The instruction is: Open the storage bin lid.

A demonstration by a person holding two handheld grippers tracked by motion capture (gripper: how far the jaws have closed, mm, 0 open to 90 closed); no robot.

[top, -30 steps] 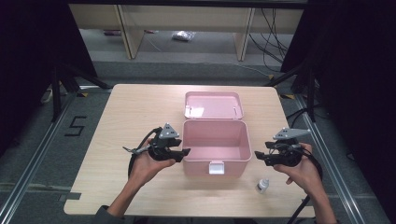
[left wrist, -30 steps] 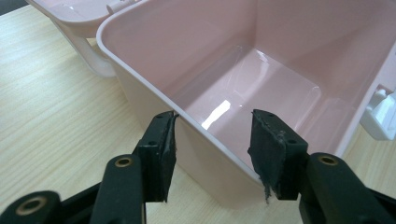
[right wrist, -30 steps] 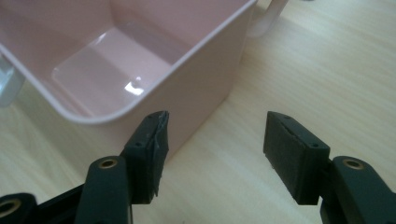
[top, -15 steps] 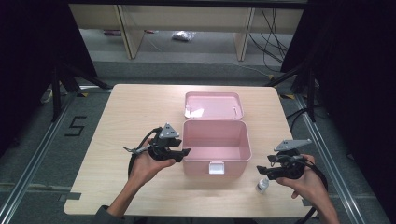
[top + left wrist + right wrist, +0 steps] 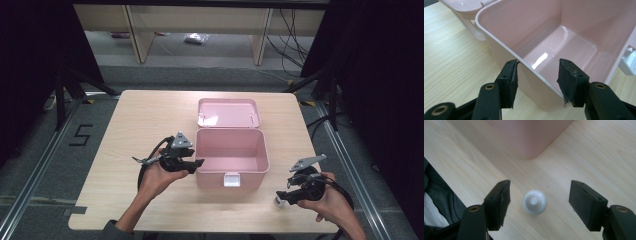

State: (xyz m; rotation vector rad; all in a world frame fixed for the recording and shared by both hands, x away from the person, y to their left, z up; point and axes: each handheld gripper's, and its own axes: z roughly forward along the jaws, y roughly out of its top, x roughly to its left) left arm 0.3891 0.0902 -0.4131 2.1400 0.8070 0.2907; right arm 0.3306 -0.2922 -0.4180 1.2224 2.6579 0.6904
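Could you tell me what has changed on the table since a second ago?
The right tongs moved nearer the person and down toward the small white object, jaws opening, gripping nothing. The left tongs and the open pink box stayed put.

You have one legible marking in front of you: a black numeral "5" (image 5: 81,135), taped or painted in angular strokes on the grey floor (image 5: 45,165) to the left of the worktop (image 5: 145,115), seen in the high view. The pink box (image 5: 231,150) carries no readable label, brand or number on its walls, lid or latch. You find no lettering in either gripper view.
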